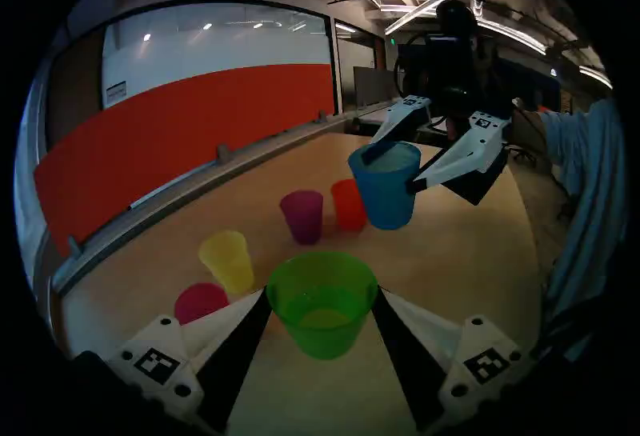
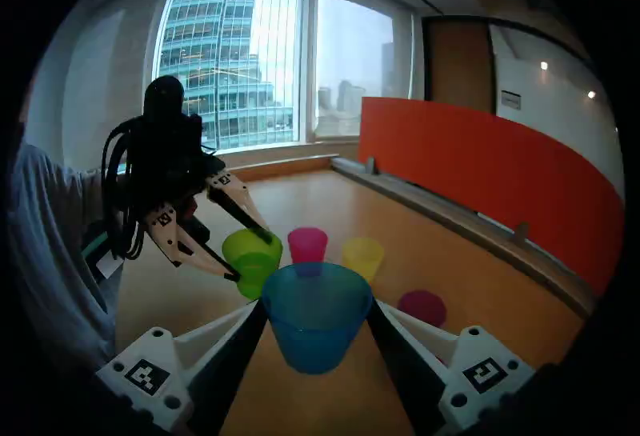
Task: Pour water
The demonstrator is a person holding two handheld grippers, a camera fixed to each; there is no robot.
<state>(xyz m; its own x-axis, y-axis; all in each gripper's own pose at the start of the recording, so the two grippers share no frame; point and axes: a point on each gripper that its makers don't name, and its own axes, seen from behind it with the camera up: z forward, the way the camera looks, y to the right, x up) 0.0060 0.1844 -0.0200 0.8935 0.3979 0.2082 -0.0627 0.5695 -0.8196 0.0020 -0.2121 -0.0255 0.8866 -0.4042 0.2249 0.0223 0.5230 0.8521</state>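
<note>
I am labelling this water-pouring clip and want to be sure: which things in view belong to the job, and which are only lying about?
In the job:
green cup in the left claw
blue cup in the right claw

Lying about on the table:
purple cup
orange cup
yellow cup
pink cup

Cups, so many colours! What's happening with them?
A person holds a gripper in each hand. The left gripper grips a green cup, the right gripper a blue cup, both upright above the wooden table. A purple cup, orange cup, yellow cup and pink cup sit on it. Nothing is pouring right now.
</note>
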